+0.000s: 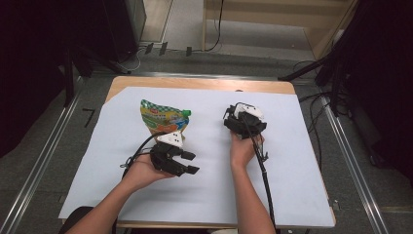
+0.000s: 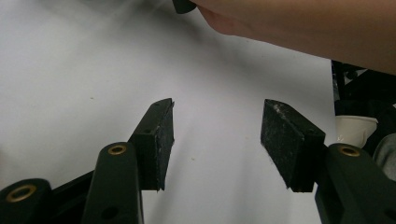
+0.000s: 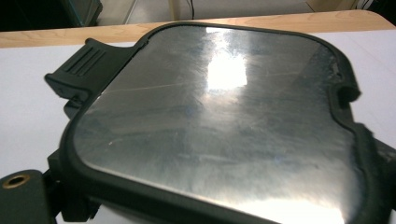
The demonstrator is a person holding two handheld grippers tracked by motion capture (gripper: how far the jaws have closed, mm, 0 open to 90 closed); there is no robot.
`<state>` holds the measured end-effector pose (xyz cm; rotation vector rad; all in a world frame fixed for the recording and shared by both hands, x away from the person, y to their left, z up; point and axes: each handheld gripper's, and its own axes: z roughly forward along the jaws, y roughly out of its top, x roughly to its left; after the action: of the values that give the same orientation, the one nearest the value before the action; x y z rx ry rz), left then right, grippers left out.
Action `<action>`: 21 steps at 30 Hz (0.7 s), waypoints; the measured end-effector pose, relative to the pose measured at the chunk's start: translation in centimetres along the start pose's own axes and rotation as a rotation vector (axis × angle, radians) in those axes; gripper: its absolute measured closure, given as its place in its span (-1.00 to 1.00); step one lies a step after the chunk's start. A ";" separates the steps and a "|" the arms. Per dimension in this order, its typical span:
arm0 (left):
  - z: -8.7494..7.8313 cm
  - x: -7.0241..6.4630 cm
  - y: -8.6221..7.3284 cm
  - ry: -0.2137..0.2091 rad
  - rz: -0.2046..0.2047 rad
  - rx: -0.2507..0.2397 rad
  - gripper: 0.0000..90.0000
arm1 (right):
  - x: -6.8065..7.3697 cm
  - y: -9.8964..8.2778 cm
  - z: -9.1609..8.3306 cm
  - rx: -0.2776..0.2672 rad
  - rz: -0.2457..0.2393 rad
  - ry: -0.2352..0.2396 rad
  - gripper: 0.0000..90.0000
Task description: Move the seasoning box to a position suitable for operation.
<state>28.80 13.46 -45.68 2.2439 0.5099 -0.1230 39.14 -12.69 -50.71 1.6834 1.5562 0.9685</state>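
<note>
Item: black-rimmed metal plate (image 3: 219, 121), gripped in right tongs (image 1: 245, 122) above the surface (image 1: 292, 195); left tongs (image 1: 191, 162) open, empty; green pouch (image 1: 163, 119) beyond them, untouched, presumably next.

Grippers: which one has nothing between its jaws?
The left gripper, jaws apart over bare paper; the right gripper has a black-rimmed metal plate at its jaws.

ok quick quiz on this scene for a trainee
1. True or false: the left gripper has its jaws shut.
2. The pouch has a cap of which colour? A red, B green, C white.
3. In the right gripper view, what is the top of the black-rimmed plate made of?
Key: 1 false, they stand apart with nothing between them; 2 B; 3 shiny metal.
</note>
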 end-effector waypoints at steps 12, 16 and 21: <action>0.0 0.2 0.0 0.002 -0.008 0.002 0.00 | -0.8 0.2 -0.3 -0.021 -0.037 0.018 -0.69; 0.0 0.2 0.0 0.003 -0.007 0.005 0.00 | -1.3 0.2 -0.5 -0.033 -0.040 0.035 -0.66; 0.1 0.1 0.0 0.000 -0.006 0.004 0.00 | -1.3 0.1 -0.4 -0.046 -0.043 0.038 -0.66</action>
<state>28.89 13.43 -45.78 2.2462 0.5174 -0.1269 38.82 -14.01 -50.58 1.6024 1.5766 1.0120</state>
